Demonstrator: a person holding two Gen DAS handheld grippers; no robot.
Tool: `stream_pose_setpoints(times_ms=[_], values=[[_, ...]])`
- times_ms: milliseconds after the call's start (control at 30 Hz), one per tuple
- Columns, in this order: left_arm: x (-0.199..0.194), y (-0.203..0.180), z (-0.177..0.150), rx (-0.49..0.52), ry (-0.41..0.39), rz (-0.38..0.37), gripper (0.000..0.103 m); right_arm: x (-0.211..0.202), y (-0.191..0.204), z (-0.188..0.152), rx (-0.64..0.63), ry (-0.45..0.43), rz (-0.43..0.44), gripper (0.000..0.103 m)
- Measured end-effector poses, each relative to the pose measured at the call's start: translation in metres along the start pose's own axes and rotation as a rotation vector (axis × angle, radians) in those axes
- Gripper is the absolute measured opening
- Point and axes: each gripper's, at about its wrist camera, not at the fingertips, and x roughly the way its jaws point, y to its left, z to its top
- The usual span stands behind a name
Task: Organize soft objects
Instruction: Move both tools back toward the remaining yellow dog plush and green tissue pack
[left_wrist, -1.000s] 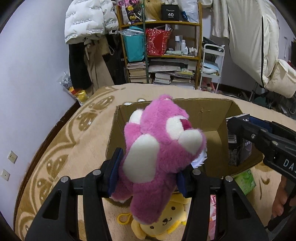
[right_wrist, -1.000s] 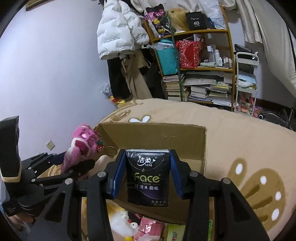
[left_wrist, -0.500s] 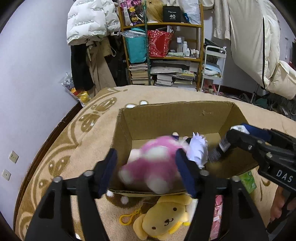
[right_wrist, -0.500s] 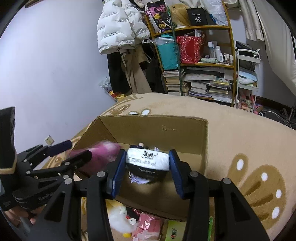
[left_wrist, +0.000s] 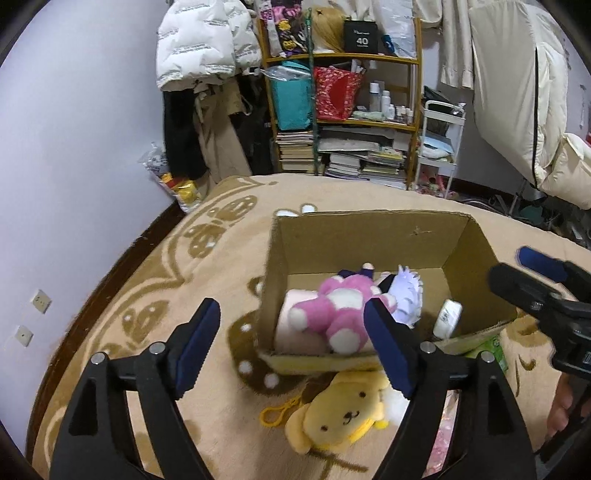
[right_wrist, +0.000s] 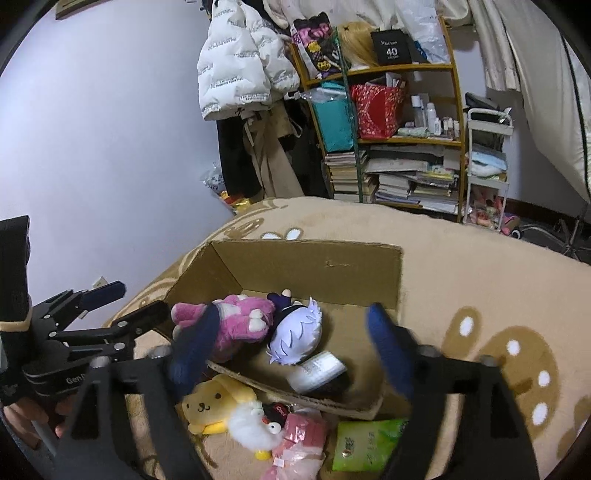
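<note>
Both grippers stand over the near edge of the cardboard box, and neither carries anything. The left gripper has just been opening; its blue pads are spread wide with only air between them. The right gripper has also just been opening, its jaws at full spread and blurred in its own view, with nothing clamped.

The pink plush bear lies in the lower left part of the box, on a pale pink roll. Just to its right rests a white-haired doll, and the tissue pack lies tilted against the near wall, in the box's lower right corner.

Outside the box, at the bottom of both frames, soft things wait on the beige carpet: a yellow dog plush touching the box's near wall, a white fluffy toy, a pink packet and a green packet.

The risks appear to lie in the next pickup. The yellow plush sits tight against the cardboard, so a descending finger could catch the rim and shove or tip the light box. Its key-ring loop could snag on a pad. The loose items crowd each other, so a wide grasp might drag a neighbour along. The two grippers work close together and could collide.
</note>
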Motion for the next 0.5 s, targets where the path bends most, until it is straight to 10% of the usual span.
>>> stream_pose_setpoints(times_ms=[500], values=[[-0.036,0.000,-0.028,0.041,0.093,0.024,0.101,-0.044,-0.008,-0.013,0.055,0.032,-0.044,0.103]])
